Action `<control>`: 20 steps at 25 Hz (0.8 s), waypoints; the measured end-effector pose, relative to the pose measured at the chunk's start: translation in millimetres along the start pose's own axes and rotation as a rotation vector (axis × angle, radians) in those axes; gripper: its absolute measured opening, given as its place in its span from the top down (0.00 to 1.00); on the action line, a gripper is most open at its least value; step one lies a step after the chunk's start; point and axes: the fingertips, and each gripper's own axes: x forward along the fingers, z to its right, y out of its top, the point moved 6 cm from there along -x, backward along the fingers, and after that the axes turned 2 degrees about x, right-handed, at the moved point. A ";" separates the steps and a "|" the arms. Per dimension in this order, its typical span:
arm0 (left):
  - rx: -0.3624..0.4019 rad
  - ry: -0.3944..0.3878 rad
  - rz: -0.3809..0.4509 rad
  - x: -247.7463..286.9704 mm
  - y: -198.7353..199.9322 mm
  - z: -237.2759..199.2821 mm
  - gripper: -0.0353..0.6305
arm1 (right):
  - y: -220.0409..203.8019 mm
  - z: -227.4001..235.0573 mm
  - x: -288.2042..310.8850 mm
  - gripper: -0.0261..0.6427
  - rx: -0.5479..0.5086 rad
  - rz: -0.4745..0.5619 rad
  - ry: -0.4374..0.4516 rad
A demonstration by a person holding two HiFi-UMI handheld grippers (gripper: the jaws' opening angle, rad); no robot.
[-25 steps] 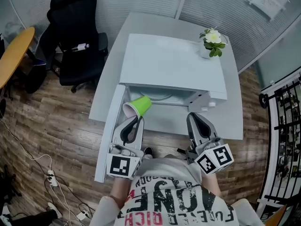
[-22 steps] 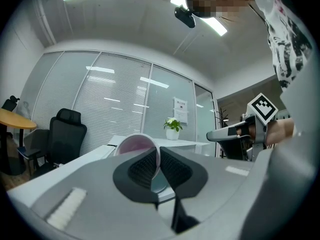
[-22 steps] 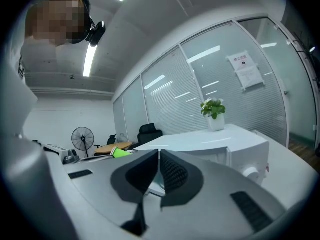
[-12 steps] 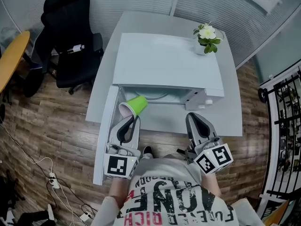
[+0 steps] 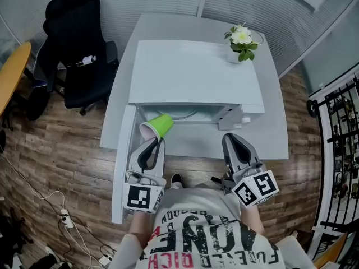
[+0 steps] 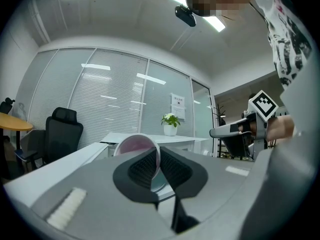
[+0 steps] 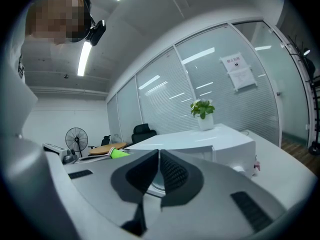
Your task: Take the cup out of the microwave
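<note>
A green cup (image 5: 159, 126) with a pale pink inside lies on its side in the air, just in front of the white microwave's (image 5: 196, 77) open cavity. My left gripper (image 5: 155, 142) is shut on the cup's rim; in the left gripper view the rim (image 6: 136, 145) sits pinched between the pads of this gripper (image 6: 158, 156). My right gripper (image 5: 231, 139) hovers over the table's front edge to the right, jaws shut with nothing between them (image 7: 157, 159). From the right gripper view the cup (image 7: 117, 154) shows as a green sliver at the left.
The microwave door (image 5: 124, 167) hangs open to the left, beside my left gripper. A potted plant (image 5: 241, 41) stands on the grey table (image 5: 275, 133) at the back right. A black office chair (image 5: 73, 49) is left of the table, cables lie on the wooden floor.
The head view has drifted a little, so the table sits further left in the picture. Both grippers and the cup hold about the same places.
</note>
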 end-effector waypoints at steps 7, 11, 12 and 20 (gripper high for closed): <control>0.001 -0.011 -0.004 4.8 -1.6 3.1 0.90 | 0.4 3.3 -1.2 0.93 0.010 0.002 -0.010; 0.002 -0.016 -0.005 3.6 -1.5 4.3 0.90 | 0.6 1.6 -1.4 0.93 0.009 0.002 -0.010; 0.002 -0.016 -0.005 3.2 -1.4 4.2 0.90 | 0.8 0.8 -1.3 0.93 0.009 0.002 -0.009; -0.001 -0.015 -0.002 3.8 -2.5 3.3 0.90 | 1.5 2.4 0.2 0.93 0.001 0.009 -0.012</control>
